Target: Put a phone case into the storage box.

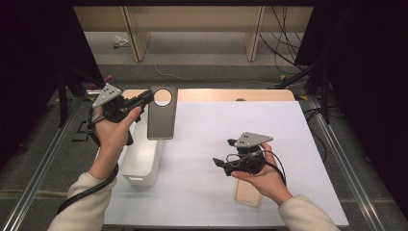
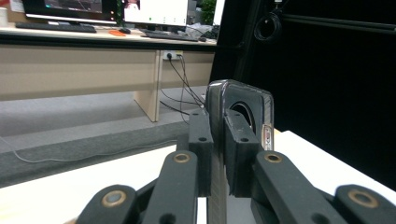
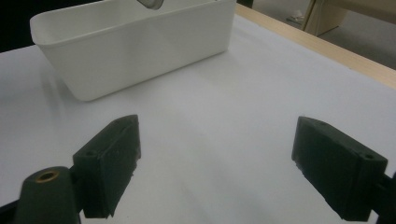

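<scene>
Centre of sheet: the white table cover [image 1: 231, 130] lies bare.
9 o'clock: white bin [image 1: 142, 161] blocks passage.
10 o'clock: grey phone case [image 1: 161, 113] hangs above the bin.
5 o'clock: clear case [image 1: 246, 196] lies flat.

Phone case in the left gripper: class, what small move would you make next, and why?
Probably lower it into the white bin. The left gripper is shut on the phone case, holding it by an edge, and it hangs just above and beside the bin's far end. The right gripper is open over bare table, so it plays no part.
</scene>
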A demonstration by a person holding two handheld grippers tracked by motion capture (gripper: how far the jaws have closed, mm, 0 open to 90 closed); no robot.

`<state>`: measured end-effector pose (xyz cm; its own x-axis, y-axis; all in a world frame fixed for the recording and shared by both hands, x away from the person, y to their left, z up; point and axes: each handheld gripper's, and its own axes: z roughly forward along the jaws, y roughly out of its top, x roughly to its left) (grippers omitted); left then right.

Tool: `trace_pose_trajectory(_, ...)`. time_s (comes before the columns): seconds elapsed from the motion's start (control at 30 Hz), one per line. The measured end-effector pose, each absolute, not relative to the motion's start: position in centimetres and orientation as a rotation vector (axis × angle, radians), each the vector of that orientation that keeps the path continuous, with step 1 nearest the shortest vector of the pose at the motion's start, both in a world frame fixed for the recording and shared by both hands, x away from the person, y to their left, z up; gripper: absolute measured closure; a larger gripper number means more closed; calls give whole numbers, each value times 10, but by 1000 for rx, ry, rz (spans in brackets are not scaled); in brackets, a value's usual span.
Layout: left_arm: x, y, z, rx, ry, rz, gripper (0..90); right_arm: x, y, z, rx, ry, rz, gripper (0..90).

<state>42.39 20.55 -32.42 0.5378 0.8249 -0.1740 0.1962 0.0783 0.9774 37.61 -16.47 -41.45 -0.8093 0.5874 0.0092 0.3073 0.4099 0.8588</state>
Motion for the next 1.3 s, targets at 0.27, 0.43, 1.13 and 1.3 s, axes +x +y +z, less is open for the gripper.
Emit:
trace_pose_trajectory(0.27, 425, 214, -322, 1447, 940, 615, 823, 376, -165, -415, 782, 2376, 1354, 163)
trace_pose_trajectory(0.43, 426, 219, -322, 1445, 935, 612, 823, 376, -165, -415, 781, 2378, 1354, 163)
trace_pose_trajectory(1.13, 432, 232, -323, 1448, 932, 638, 823, 378, -166, -416, 806, 2375, 1366, 163)
trace_pose_trajectory(1.3, 436, 237, -325, 1451, 938, 647, 823, 378, -167, -415, 814, 2367, 1373, 163)
